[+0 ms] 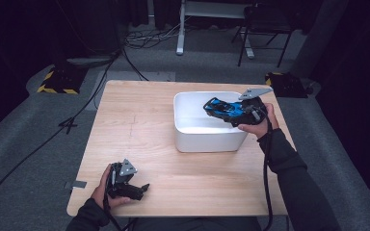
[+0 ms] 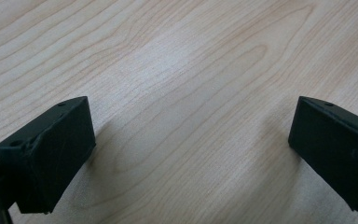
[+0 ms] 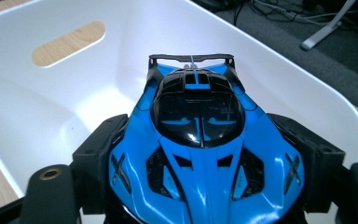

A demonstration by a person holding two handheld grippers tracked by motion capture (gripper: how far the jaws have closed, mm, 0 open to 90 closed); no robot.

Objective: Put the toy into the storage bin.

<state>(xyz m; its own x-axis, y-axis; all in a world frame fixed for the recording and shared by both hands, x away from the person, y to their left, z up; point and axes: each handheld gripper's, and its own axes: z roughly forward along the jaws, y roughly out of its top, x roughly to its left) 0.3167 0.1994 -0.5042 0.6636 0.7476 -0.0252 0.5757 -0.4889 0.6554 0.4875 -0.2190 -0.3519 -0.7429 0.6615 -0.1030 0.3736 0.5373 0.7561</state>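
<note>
Overhead, my right gripper point(image 1: 220, 109) hangs above the white plastic bin point(image 1: 207, 139), its jaws clamped on the sides of a blue and black toy race car point(image 1: 221, 109). From the right gripper view, the toy race car point(image 3: 200, 140) sits nose toward the camera, rear wing pointing away over the bin's point(image 3: 51, 107) inner floor, with one black jaw pressed against each flank just behind the front wheels. An oval handle slot point(image 3: 68, 43) cut through the bin's far wall shows the wooden table behind it. The car is held off the bin's bottom, over its right half as seen from the high view, with the person's right hand point(image 1: 257, 126) wrapped around the gripper body at the bin's right rim and the cable trailing down along a dark sleeve.

Near the front left corner of the light wooden table point(image 1: 139, 134), my left gripper point(image 1: 143, 188) rests low in the person's left hand point(image 1: 107, 190), well apart from the bin. Its jaws stand wide apart with nothing between them; the left gripper view looks down between the two black pads at bare wood grain point(image 2: 191, 116). Beyond the table, cables cross the grey floor point(image 1: 29, 159) and a yellow and black striped block point(image 1: 58, 82) lies at the left.
</note>
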